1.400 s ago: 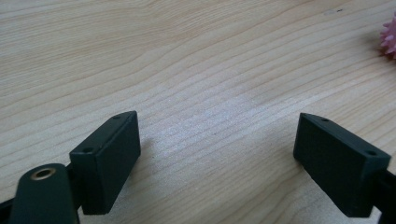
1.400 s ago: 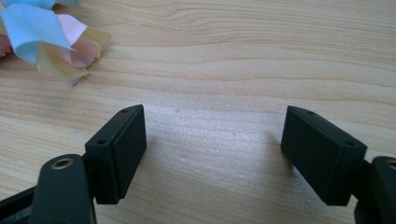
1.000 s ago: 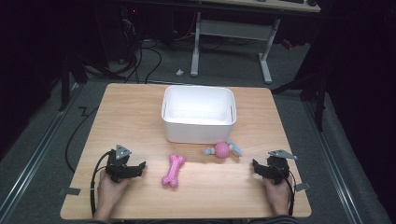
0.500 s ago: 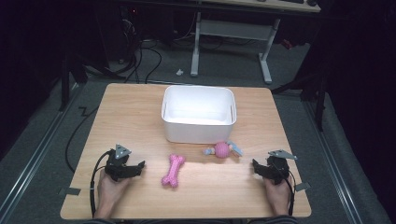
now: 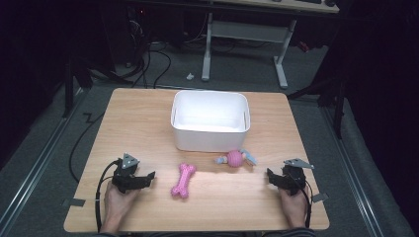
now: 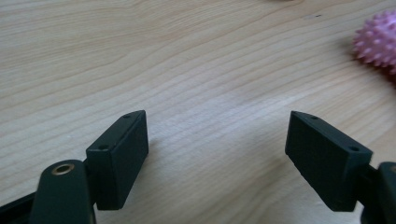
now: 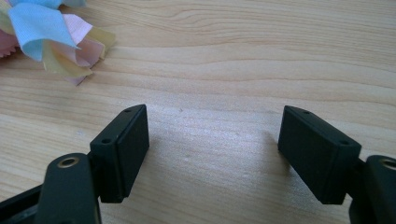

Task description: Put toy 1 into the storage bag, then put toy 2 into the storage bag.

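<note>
On the light wooden surface (image 5: 138, 123) a white rectangular bin (image 5: 210, 120) stands at the far middle, open at the top with its inside bare as far as the high view shows. Near of the bin, toward the person, a pink bone-shaped toy (image 5: 183, 180) lies flat with its length running near to far, tilted a little to the right at the far end. To the right of it and just near of the bin's front wall lies a pink spiky ball toy (image 5: 235, 158) with pastel cloth strips (image 7: 51, 35) of blue, pink and yellow fanning from both sides; ball and bone are apart, with bare wood between them. The left claw (image 5: 146, 177) rests at the near left of the surface in the person's left hand (image 5: 116, 202), pointing right toward the bone; its jaws stand wide apart and grip nothing, and in the left gripper view the bare wood lies between them while the nubbed pink end of the bone toy sits at the upper right, well clear of the jaws. The right claw (image 5: 270, 175) rests at the near right in the right hand (image 5: 294, 207), pointing left toward the ball toy; its jaws are likewise spread wide over bare wood, with the cloth strips at the upper left of its view, beyond the jaw tips. Nothing lies between either claw and the toys. Beyond the surface, on the grey floor (image 5: 316, 94), stand the white legs of another desk (image 5: 244, 44) and dark cables (image 5: 148, 54).
</note>
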A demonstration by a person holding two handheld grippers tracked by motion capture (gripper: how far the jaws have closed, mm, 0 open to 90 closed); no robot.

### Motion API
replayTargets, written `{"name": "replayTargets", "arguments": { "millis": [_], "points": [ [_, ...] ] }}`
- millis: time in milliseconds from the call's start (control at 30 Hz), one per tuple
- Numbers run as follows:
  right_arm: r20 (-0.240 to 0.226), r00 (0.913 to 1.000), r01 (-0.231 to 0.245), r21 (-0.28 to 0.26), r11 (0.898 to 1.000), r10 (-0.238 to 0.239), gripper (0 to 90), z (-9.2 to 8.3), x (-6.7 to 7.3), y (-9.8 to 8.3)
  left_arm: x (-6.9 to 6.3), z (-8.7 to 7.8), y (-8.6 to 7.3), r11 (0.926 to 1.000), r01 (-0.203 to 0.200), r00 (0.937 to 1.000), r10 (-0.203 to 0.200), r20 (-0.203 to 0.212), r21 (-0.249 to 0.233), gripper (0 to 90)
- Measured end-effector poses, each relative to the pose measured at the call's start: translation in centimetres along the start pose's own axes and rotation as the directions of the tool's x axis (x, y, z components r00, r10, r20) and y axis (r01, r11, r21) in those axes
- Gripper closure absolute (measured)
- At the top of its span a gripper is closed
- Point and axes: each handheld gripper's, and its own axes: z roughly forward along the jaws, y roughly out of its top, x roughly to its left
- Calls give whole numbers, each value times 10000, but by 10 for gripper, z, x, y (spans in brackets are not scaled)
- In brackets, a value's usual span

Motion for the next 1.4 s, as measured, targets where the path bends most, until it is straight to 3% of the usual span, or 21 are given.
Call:
{"name": "replayTargets", "arguments": {
  "millis": [133,267,400,567,800,1100,1400],
  "points": [
    [-1,10000,-2,0,10000,2,250,0,0,0,-5,-5,1,10000,-20,9997,22,223,-62,232],
    [-20,10000,23,-5,10000,-23,249,0,0,0,-13,-7,4,9993,-381,9989,382,256,-54,257],
    [-33,10000,47,13,10000,-47,249,0,0,0,-21,-8,7,9997,-190,9974,201,691,-164,265],
    [-34,10000,60,9,10000,-60,249,0,0,0,-31,-11,13,9993,-351,9956,360,865,-113,264],
    [-56,10000,78,14,10000,-78,250,0,0,0,-43,-13,21,9995,-300,9908,291,1325,51,296],
    [-59,9999,82,13,10000,-81,249,0,0,0,-63,-13,36,9970,-761,9861,728,1491,165,293],
    [-59,10000,78,13,10000,-78,250,0,0,0,-77,-5,42,9950,-951,9821,890,1662,291,282]
  ]
}}
